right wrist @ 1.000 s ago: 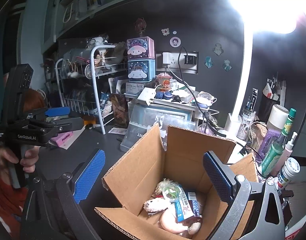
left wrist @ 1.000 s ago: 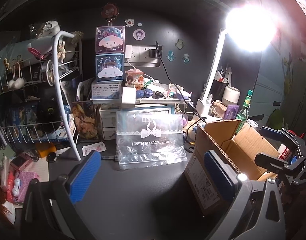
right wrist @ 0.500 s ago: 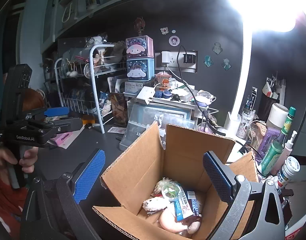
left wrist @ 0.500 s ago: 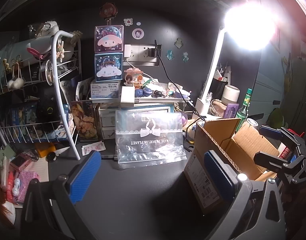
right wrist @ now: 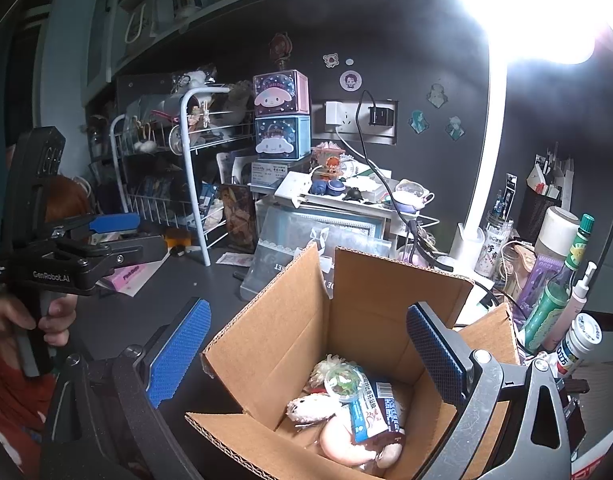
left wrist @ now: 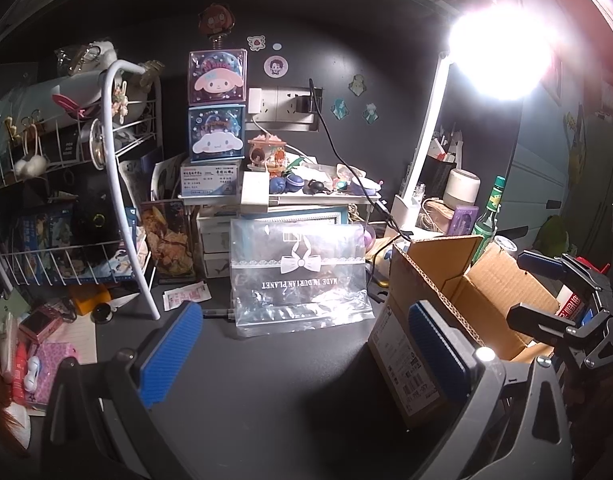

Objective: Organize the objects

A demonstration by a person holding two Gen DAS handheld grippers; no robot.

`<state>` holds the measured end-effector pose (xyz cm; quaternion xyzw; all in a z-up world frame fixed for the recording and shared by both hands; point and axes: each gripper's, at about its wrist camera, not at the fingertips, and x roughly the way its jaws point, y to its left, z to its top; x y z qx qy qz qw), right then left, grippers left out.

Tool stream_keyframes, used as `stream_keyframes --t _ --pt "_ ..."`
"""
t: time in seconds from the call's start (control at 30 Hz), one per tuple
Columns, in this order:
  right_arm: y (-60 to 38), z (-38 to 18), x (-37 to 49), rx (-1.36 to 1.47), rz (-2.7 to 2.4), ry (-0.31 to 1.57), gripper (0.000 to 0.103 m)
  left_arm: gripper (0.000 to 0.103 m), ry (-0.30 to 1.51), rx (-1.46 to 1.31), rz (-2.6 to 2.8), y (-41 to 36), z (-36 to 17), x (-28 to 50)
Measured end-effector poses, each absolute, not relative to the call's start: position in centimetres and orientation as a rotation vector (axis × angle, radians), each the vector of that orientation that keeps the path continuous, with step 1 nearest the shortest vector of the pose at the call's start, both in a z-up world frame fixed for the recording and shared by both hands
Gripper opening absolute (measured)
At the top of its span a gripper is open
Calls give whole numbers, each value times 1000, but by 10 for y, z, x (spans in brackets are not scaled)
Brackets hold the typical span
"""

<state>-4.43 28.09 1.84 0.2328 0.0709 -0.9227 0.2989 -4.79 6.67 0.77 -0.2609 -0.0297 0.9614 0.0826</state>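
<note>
Below my right gripper [right wrist: 306, 354], at six o'clock, the cardboard box [right wrist: 290, 332] sits open-flapped on the desk [left wrist: 266, 380], holding a small plush [right wrist: 306, 408] and snack packets [right wrist: 372, 412]. Both jaws gape wide, empty. My left gripper [left wrist: 306, 354], likewise spread and empty, has the box at three o'clock.

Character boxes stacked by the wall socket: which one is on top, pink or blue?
The pink box with the long-eared white face is on top; the blue box with the white puppy face sits directly beneath it.
</note>
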Motion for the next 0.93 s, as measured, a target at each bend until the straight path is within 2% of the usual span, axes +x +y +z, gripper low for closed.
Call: stream_keyframes --t 0.93 --pt "280 19 -44 618 -2451 191 99 102 -84 -762 2868 68 10 -52"
